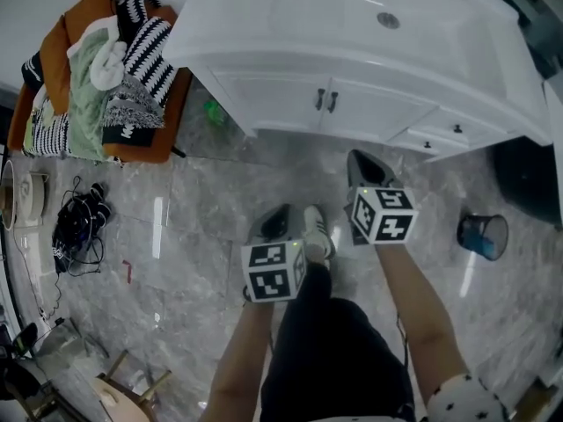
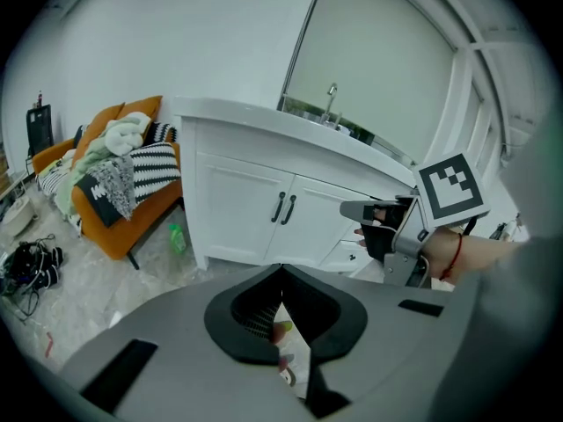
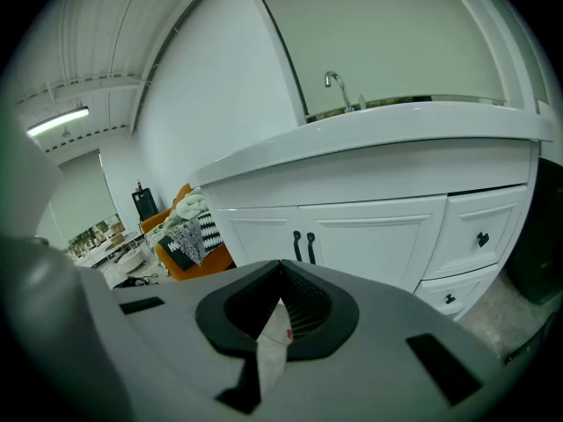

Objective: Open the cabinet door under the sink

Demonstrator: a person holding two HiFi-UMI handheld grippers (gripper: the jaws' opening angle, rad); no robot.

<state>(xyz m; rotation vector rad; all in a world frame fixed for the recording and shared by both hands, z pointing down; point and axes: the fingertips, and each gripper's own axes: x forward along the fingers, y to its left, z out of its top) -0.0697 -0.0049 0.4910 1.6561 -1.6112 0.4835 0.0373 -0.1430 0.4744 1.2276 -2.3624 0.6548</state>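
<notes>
Head view looked down on a shiny grey floor (image 1: 202,200). At the upper left was an orange sofa (image 1: 54,55) piled with blankets (image 1: 97,69). Below it, a heap of black cords (image 1: 79,222) lay on the floor. A green bottle (image 1: 214,111) lay just beside the left corner of the white cabinet (image 1: 255,51).

The cabinet doors (image 1: 286,99) under the sink (image 1: 352,16) were in the upper middle of the frame. Both doors were closed, and their two black handles (image 1: 320,99) sat side by side.

Lower down in the middle was the left gripper (image 1: 274,221), with its jaws pressed together. Just to its right, the right gripper (image 1: 362,165) was nearer the cabinet but not touching it. Its jaws were together too. A blue bin (image 1: 482,234) stood on the floor at the right.

Left gripper view had the sofa at the left, the closed doors in the middle and the right gripper at the right. Right gripper view had the sofa at the lower left, the two handles in the middle and two drawers (image 3: 482,238) at the right.
</notes>
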